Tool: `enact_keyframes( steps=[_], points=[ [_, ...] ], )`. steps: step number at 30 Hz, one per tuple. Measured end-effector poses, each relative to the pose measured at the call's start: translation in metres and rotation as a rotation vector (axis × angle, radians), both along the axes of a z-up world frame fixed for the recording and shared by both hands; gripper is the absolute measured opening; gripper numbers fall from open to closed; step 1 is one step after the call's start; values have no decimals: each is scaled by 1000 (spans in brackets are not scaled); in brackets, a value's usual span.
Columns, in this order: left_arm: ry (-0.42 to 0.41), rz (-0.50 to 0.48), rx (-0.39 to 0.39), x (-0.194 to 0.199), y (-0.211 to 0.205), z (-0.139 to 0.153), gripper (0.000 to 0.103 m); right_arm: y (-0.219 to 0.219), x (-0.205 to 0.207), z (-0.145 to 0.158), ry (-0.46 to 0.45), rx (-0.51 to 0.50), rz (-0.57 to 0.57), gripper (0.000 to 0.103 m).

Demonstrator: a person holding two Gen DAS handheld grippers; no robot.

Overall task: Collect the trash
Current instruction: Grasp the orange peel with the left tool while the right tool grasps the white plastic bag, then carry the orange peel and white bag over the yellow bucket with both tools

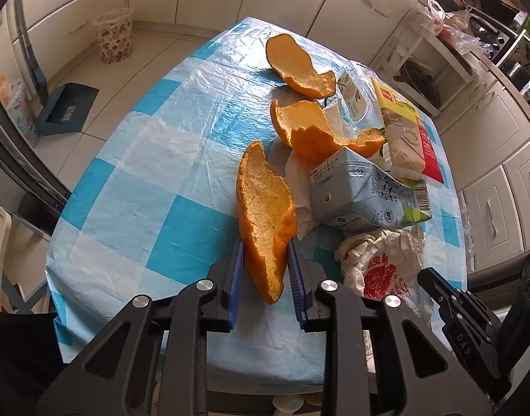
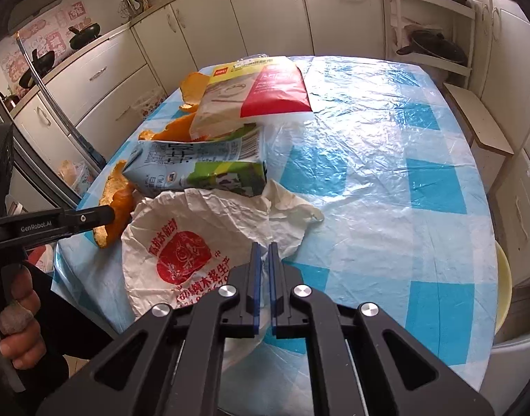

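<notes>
both sets of fingers are clenched: left fingers [image 1: 265,270] grasping an orange peel [image 1: 265,208] above the worktop [image 1: 143,173], right fingers [image 2: 264,277] pinching the printed wrapper [image 2: 182,242]; brittle peel might snap, thin wrapper could slip.

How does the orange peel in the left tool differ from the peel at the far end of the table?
The near orange peel sits clamped between the left tool's fingers; the far orange peel lies free on the table. The near peel is long and narrow; the far one looks broader and more cupped. Both show pale pith upward.
</notes>
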State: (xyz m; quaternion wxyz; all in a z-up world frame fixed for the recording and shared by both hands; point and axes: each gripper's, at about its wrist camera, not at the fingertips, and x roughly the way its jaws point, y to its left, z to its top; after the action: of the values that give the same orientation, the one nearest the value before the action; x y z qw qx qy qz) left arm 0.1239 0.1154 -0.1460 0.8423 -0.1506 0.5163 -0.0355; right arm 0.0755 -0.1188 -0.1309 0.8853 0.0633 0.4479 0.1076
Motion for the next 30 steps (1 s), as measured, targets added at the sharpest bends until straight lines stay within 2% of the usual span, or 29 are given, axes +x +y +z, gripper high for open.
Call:
enact_keyframes(
  steps=[7,11,12,14,15,16,19,20,22,23,24,30],
  points=[
    [-30,11,42,-9,9,9,18,7,-1,13,-65,-4,12,5],
    [-49,8,85,-13,8,14,18,4,1,13,-55,5,9,5],
    [-54,2,97,-13,6,15,18,3,1,11,-47,5,9,8],
    [-69,-12,125,-15,2,17,19,3,4,6,-25,-1,3,53],
    [-75,-18,140,-16,0,18,19,4,5,4,-32,-14,-8,81],
    [-80,-22,153,-17,-2,19,19,8,4,2,-44,-34,-11,83],
    [-92,-32,189,-19,-6,20,19,22,9,-5,-46,-98,32,82],
    [-96,-35,198,-20,-7,20,19,27,9,-7,-46,-109,49,77],
    [-102,-42,213,-21,-9,21,18,37,10,-13,-22,-133,96,32],
    [-104,-45,218,-22,-9,21,18,40,8,-12,-39,-152,100,27],
    [-105,-47,219,-22,-9,20,18,41,8,-11,-35,-143,115,13],
    [-121,-53,208,-25,-8,24,18,27,1,9,-71,-69,89,11]
  ],
)
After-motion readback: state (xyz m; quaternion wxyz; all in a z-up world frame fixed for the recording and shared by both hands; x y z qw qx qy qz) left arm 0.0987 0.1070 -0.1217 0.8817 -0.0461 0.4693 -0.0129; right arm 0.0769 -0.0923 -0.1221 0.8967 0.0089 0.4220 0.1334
